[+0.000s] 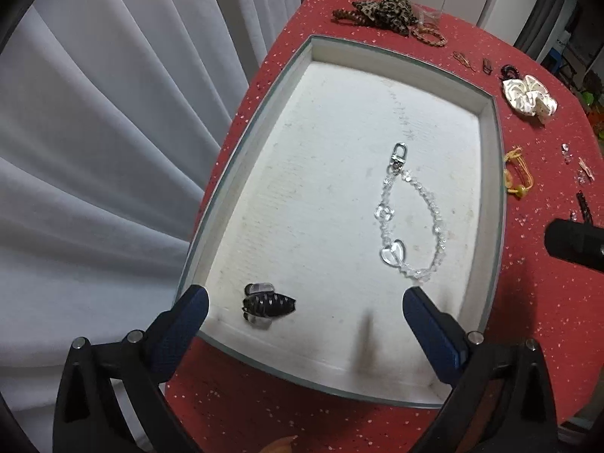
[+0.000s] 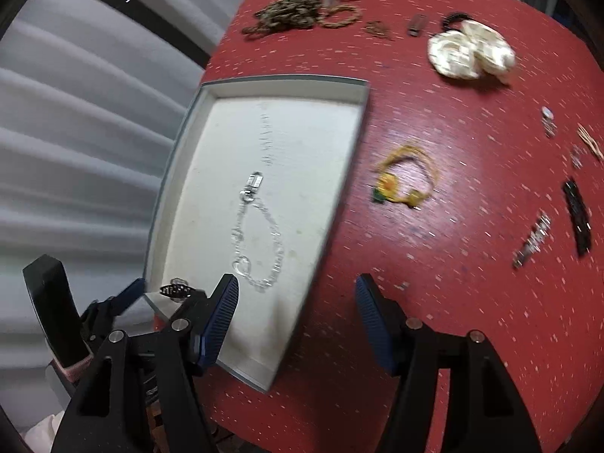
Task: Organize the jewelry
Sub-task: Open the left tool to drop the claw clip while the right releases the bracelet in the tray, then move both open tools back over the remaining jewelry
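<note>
Left gripper (image 1: 305,302), right gripper (image 2: 297,294): jaws apart, empty.

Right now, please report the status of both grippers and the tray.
Left gripper open, empty, over tray. Right gripper open, empty. Clear bead chain and black clip in tray. Nothing in the way.

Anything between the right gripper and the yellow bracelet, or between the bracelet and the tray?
Nothing visible. The right gripper is open and empty, with bare red tabletop up to the yellow bracelet. From there to the tray only bare tabletop and the low rim lie between. Inside, the clear bead chain leaves free floor.
</note>
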Available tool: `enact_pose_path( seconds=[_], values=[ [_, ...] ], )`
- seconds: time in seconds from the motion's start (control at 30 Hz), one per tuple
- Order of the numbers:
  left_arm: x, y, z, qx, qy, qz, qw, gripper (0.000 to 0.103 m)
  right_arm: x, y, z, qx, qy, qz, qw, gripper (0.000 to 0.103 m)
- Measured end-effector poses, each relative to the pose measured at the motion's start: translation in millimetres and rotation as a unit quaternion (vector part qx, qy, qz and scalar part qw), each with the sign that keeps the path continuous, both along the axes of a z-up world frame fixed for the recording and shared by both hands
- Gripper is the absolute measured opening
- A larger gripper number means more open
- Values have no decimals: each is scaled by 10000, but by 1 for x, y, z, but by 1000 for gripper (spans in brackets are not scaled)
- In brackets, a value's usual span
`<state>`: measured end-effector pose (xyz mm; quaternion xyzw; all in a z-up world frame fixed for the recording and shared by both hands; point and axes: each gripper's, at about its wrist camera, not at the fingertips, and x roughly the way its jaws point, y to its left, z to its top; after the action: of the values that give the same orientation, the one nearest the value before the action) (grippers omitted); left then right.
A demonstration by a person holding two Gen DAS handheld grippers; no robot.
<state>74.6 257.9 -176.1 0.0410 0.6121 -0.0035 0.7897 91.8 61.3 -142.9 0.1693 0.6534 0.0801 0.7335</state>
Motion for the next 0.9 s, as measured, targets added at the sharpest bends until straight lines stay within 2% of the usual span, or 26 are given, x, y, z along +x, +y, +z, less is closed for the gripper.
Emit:
enact_pose_path(
  seconds=[0.03,0.17,0.33,0.4,0.47,0.5,0.63,0.9],
  values=[
    [-1,-2,1,-8,18,-40,10000,103,-3,-3,1,-4,-10,-49,10000,78],
    [-3,-10,6,73,-34,-224,9997,103,-13,-19,1,-70,-2,-197,9998,79],
    [-4,-24,15,-39,45,-469,9989,103,-30,-40,1,-204,24,-432,9989,80],
    [-2,-30,18,5,24,-564,9984,103,-37,-49,2,-236,29,-514,9984,87],
    [-5,-39,26,103,-56,-700,9975,103,-45,-59,3,-268,-8,-611,9978,102],
    [-7,-43,30,111,-91,-756,9970,103,-48,-63,4,-281,-29,-655,9975,103],
    [-10,-58,44,66,-194,-938,9954,103,-66,-82,6,-360,9,-838,9958,103],
    [-22,-98,50,-6,-5,-1399,9902,103,-116,-142,2,-532,327,-1475,9871,103]
  ],
)
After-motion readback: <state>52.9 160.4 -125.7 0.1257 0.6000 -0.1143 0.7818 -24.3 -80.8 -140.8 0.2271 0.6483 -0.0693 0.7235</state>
